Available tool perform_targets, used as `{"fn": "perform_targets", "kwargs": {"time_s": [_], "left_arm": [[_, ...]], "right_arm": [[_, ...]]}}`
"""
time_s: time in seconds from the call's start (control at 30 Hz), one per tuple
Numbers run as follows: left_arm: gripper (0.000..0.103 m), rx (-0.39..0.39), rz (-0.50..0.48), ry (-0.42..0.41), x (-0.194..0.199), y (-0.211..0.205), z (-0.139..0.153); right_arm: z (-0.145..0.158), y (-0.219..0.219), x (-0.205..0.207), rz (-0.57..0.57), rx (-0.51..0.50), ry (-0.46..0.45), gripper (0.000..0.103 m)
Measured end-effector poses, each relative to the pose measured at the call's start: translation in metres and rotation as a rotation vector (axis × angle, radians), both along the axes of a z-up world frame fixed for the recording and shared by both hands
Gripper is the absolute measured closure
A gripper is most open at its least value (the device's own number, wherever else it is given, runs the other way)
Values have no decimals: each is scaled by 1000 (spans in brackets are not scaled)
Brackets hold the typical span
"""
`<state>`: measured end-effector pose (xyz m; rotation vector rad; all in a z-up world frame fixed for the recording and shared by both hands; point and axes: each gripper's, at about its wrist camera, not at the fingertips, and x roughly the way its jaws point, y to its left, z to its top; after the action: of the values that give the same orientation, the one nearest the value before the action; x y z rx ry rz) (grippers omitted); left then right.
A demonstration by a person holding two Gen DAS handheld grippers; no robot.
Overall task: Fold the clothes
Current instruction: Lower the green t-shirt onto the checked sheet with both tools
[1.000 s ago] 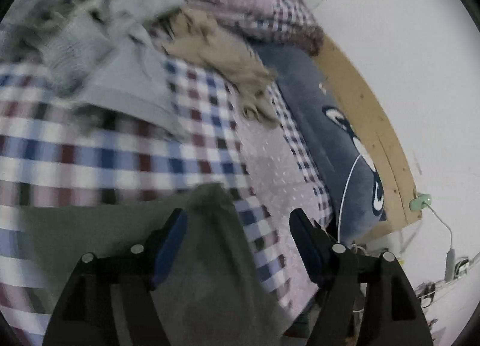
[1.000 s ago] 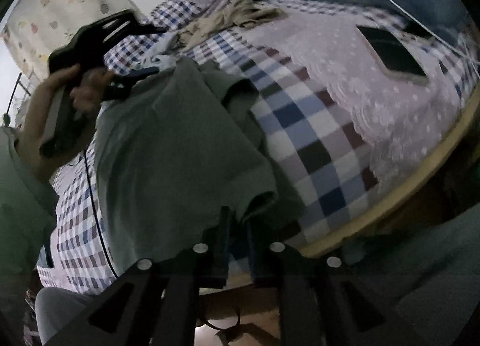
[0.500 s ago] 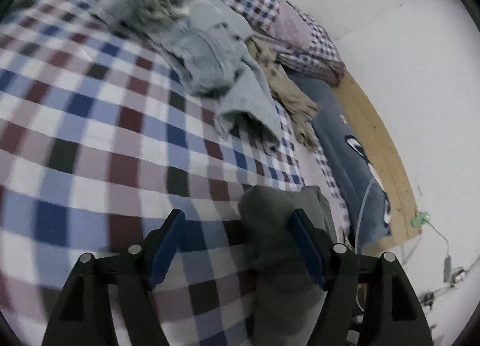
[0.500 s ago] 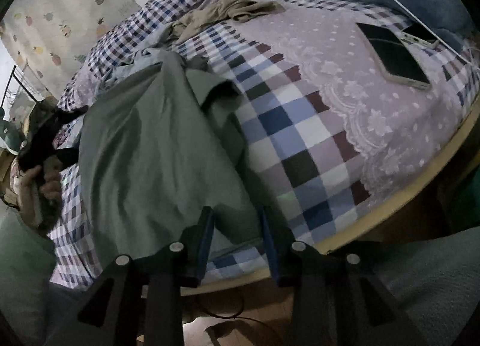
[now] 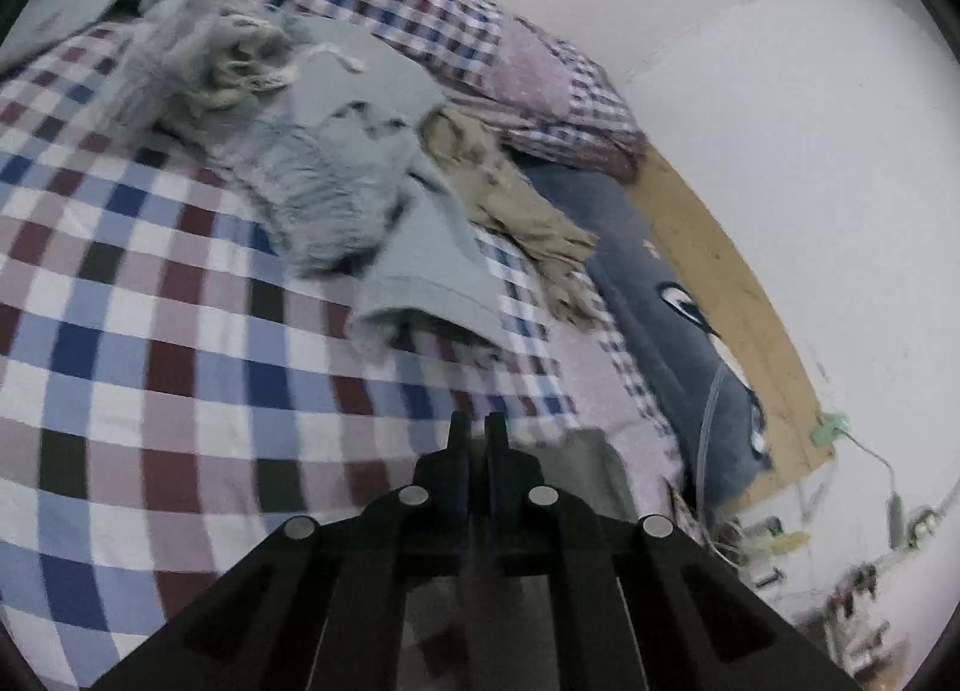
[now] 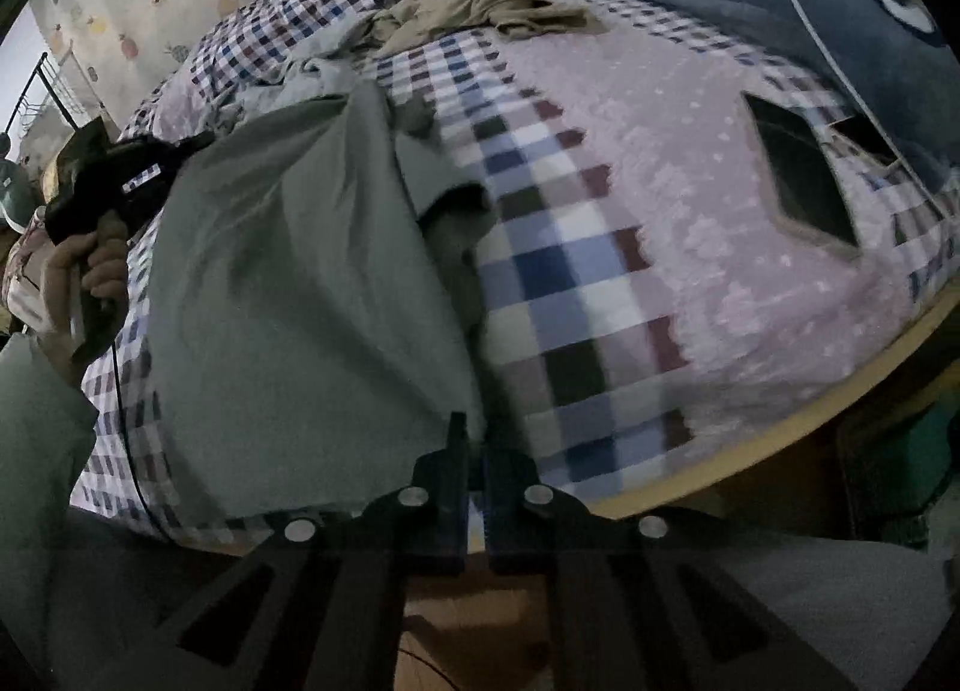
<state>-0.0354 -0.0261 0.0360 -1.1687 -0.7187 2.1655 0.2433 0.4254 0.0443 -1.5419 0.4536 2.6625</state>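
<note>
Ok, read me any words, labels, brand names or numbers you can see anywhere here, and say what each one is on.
No text can be read in either view.
White sticker on the left gripper: marks too blurred to read.
Grey-green shirt, checked bedspread and navy pillow: no wording, only patterns.

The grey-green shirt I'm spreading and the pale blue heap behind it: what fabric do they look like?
The grey-green shirt looks like thin matte cotton jersey: it drapes in soft, shallow folds with no sheen. The pale blue heap looks like washed denim, probably jeans: there is a stitched hem at the leg opening and frayed whitish threads near the top. Blur keeps me from being sure of either weave.
</note>
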Motion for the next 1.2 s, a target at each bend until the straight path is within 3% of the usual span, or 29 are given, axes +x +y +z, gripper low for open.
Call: {"fn": "perform_targets", "kwargs": {"time_s": [0.1, 0.17, 0.27, 0.3, 0.33, 0.4, 0.47, 0.5, 0.53, 0.57, 0.77, 0.83, 0.87, 0.97, 1.1, 1.13, 1.2], "left_arm": [[103, -63, 122, -93, -16, -26, -23], [103, 11, 122, -133, -20, -44, -31], [100, 89, 32, -116, -14, -48, -22], [91, 92, -2, -101, -11, -44, -17], [71, 90, -37, -85, -7, -39, -12], [43, 87, -88, -43, -1, -28, -5], [36, 79, -127, -13, 6, -16, 0], [36, 82, -136, -20, 7, -13, -2], [36, 88, -144, -29, 7, -9, -4], [36, 93, -152, -39, 7, -6, -6], [39, 68, -175, -43, 9, 12, -16], [77, 41, -166, -27, 11, 16, -15], [84, 19, -159, -28, 11, 19, -16], [95, -18, -142, -27, 8, 22, -16], [99, -26, -104, 19, 7, 13, -8], [100, -18, -86, 39, 8, 9, -2], [101, -25, -51, 99, 11, 4, 16]], "right_arm": [[-8, 9, -5, -16, 14, -48, 102], [-15, 14, -9, -29, 27, -82, 102], [-14, 12, -10, 8, 61, -121, 98], [-13, 12, -10, 24, 73, -134, 94], [-10, 13, -9, 30, 79, -140, 92], [1, 18, -7, 34, 92, -127, 90], [20, 23, -11, 38, 90, -67, 87], [28, 22, -17, 43, 83, -32, 78], [37, 20, -23, 52, 74, 3, 62], [44, 14, -34, 70, 63, 35, 58], [65, -47, -112, 221, 34, 180, 56], [62, -68, -146, 260, 24, 190, 56], [58, -78, -164, 279, 19, 185, 56], [33, -105, -216, 326, 15, 134, 56], [7, -125, -249, 371, -26, 108, 56], [4, -131, -252, 395, -19, 106, 66], [-1, -142, -256, 434, -7, 106, 98]]}}
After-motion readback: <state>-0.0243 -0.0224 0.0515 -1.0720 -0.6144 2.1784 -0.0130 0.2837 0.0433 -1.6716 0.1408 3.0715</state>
